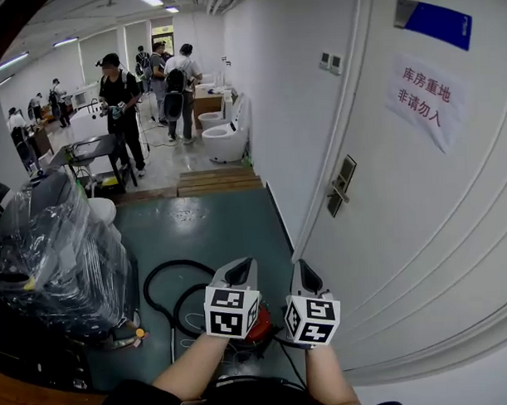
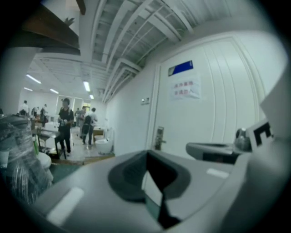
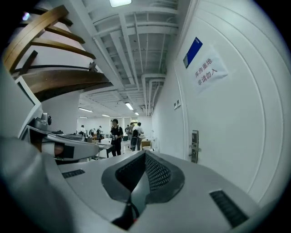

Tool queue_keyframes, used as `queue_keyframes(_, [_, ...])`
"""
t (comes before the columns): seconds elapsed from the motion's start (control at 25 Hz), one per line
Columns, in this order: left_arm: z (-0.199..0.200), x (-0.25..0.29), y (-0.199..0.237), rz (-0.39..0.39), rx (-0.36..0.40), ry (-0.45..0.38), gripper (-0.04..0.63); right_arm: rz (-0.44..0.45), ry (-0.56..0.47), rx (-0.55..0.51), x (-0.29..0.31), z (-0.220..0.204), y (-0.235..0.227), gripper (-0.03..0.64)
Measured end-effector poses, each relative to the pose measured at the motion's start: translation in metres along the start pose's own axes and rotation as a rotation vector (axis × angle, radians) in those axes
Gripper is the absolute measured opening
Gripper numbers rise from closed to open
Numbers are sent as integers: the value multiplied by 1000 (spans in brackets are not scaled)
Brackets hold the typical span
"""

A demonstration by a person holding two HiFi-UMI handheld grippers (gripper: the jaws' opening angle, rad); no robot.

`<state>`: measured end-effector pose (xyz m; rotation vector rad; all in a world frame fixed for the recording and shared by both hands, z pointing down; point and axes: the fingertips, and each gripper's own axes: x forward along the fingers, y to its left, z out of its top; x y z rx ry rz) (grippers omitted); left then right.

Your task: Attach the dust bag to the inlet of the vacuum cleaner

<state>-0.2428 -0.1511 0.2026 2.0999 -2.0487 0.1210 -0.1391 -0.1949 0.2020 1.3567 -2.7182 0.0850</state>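
well, both grippers are up in front of the person, side by side, pointing nearly level toward twelve o'clock down the room. the left gripper (image 1: 239,273) has its jaws clenched with nothing between them. the right gripper (image 1: 307,279), just beside it at three o'clock, is clenched as well, its pads meeting on nothing. the vacuum (image 1: 259,325) sits on the green floor (image 1: 205,228) under them at six o'clock. only a bit of its red body shows between the two marker cubes. its black hose (image 1: 156,271) loops over the floor toward nine o'clock. out at nine o'clock from the grippers stands a bulky thing wrapped in clear plastic (image 1: 60,254). at three o'clock is a white door (image 1: 404,234) with a handle (image 1: 339,193). a paper note (image 1: 424,96) in red characters is on the door, with a blue plate (image 1: 434,21) above it. far off near twelve o'clock a toilet (image 1: 225,142) stands by the wall. a person in black (image 1: 121,102) stands next to a dark table (image 1: 94,149), with several others behind.
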Motion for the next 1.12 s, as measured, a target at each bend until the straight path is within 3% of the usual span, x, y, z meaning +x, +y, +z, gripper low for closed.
queue_keyframes(0.56, [0,17,1,-18,-1,-4,-2,-10,-21,-53,10,12,-3,-3])
queue_keyframes(1.12, [0,27,-3,-25,10,3,-1,0,-17,-17,19,6,-13,-3])
